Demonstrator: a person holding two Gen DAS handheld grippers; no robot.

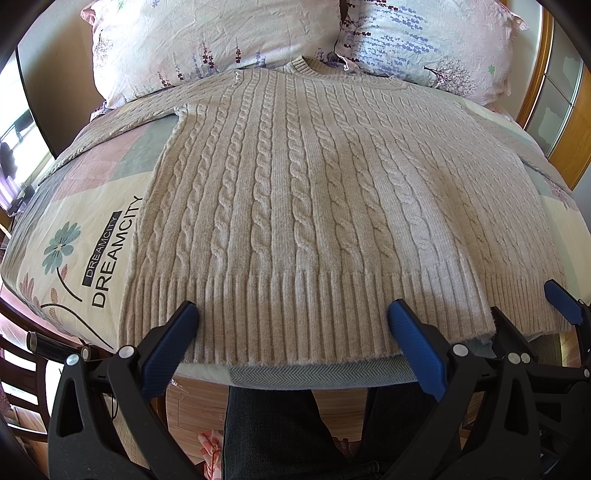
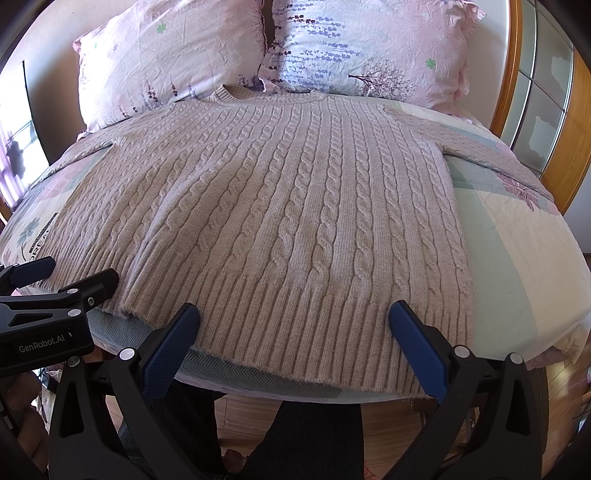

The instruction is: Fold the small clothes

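A beige cable-knit sweater (image 1: 314,192) lies flat on the bed, collar toward the pillows, ribbed hem at the near edge, sleeves spread out to both sides. It also shows in the right wrist view (image 2: 280,206). My left gripper (image 1: 291,317) is open and empty, its blue fingers over the left part of the hem. My right gripper (image 2: 293,317) is open and empty over the right part of the hem. The right gripper also shows at the right edge of the left wrist view (image 1: 532,306). The left gripper shows at the left edge of the right wrist view (image 2: 70,277).
The bed (image 1: 92,229) has a patchwork cover printed DREAMCITY. Two floral pillows (image 1: 221,33) (image 2: 369,48) lean at the head. A wooden frame with glass panels (image 2: 546,110) stands to the right. The person's dark trousers (image 1: 280,435) and wooden floor are below the bed edge.
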